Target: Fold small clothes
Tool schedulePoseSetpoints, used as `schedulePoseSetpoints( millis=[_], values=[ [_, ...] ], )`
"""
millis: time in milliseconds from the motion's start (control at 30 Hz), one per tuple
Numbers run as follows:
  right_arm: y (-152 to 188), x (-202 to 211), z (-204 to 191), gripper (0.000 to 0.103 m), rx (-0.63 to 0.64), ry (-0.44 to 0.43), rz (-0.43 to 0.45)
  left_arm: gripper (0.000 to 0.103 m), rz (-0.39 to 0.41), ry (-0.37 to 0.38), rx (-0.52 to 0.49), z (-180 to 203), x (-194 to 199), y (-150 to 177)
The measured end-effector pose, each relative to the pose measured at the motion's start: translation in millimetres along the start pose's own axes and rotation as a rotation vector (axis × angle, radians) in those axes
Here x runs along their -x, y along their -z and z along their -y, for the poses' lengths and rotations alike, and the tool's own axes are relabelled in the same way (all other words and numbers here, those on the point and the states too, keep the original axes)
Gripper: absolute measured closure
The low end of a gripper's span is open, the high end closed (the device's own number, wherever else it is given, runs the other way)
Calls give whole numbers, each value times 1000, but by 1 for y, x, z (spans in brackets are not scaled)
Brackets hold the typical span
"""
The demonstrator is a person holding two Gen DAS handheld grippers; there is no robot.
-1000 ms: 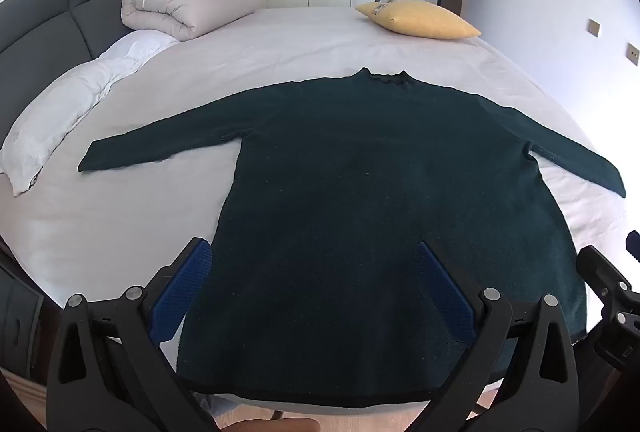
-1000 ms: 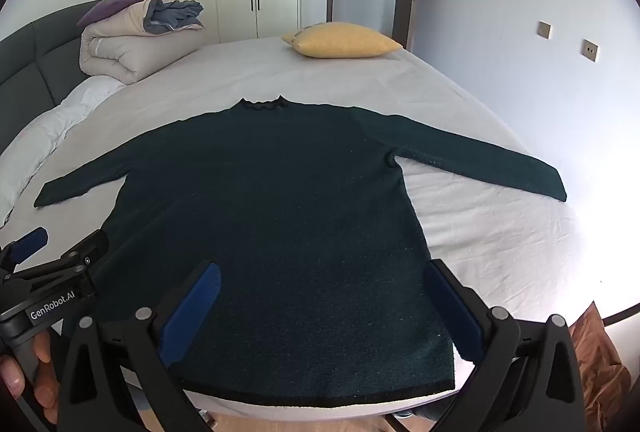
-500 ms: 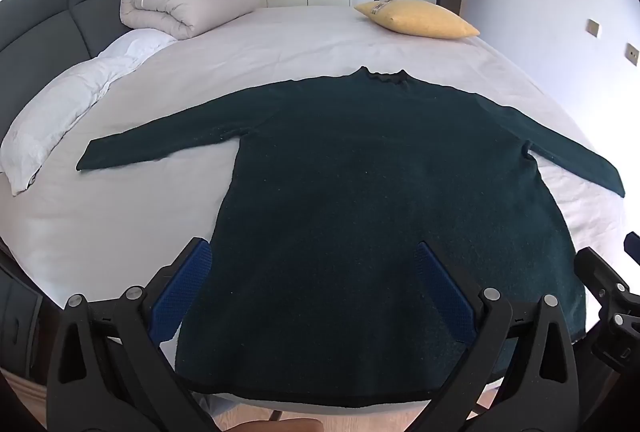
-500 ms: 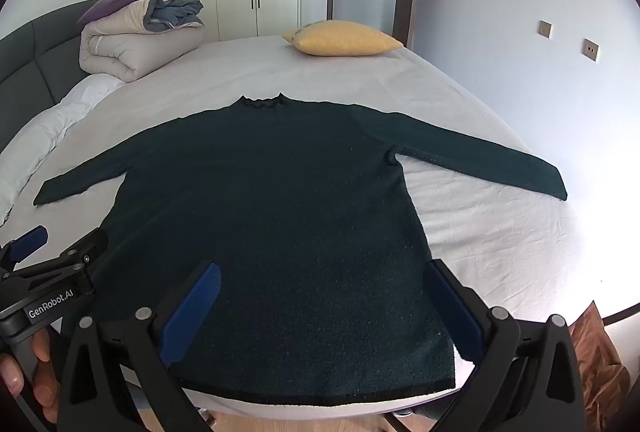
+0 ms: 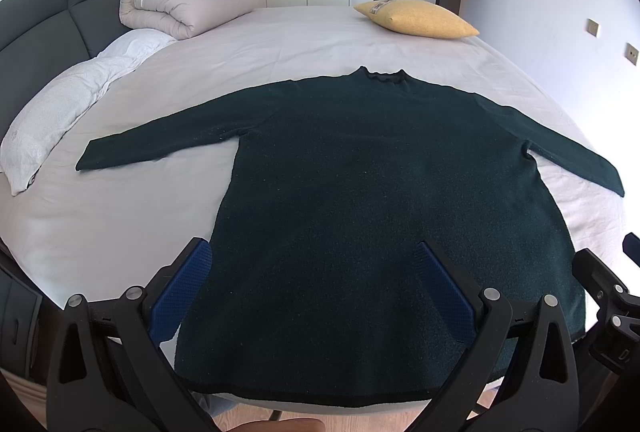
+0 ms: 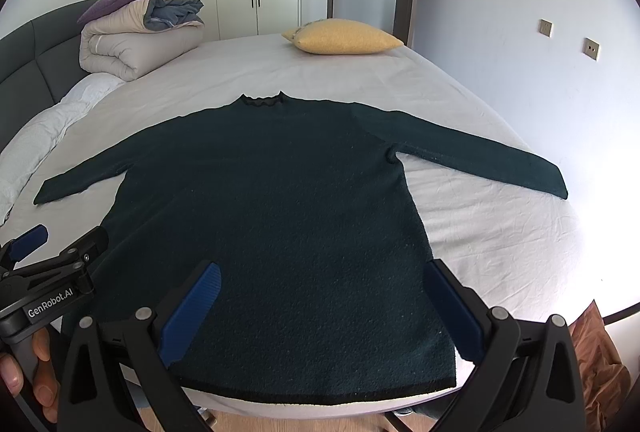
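Observation:
A dark green long-sleeved sweater (image 5: 360, 200) (image 6: 272, 212) lies flat on the white bed (image 5: 100, 224), both sleeves spread out and its hem at the near edge. My left gripper (image 5: 312, 284) hangs open above the hem, nothing between its blue pads (image 5: 182, 288). My right gripper (image 6: 320, 308) is also open over the hem toward the sweater's right side, holding nothing. The left gripper's body (image 6: 48, 296) shows at the lower left of the right wrist view, held by a hand.
A yellow pillow (image 5: 416, 18) lies at the far side of the bed. A rolled duvet (image 5: 176, 4) sits by the dark headboard (image 5: 40, 16), with a white pillow (image 5: 56, 112) on the left. A wall runs along the right; a brown bag (image 6: 600, 364) is on the floor.

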State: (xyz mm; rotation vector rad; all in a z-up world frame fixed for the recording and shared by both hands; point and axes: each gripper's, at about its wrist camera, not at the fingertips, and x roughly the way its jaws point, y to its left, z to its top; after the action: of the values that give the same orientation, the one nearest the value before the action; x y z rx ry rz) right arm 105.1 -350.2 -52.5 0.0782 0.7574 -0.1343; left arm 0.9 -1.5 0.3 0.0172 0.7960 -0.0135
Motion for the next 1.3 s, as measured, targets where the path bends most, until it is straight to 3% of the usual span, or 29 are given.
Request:
schedulePoseSetpoints(
  millis=[1300],
  values=[
    [13, -4, -2, 0, 1, -1, -5, 0, -6, 3, 1, 2, -4, 7]
  ],
)
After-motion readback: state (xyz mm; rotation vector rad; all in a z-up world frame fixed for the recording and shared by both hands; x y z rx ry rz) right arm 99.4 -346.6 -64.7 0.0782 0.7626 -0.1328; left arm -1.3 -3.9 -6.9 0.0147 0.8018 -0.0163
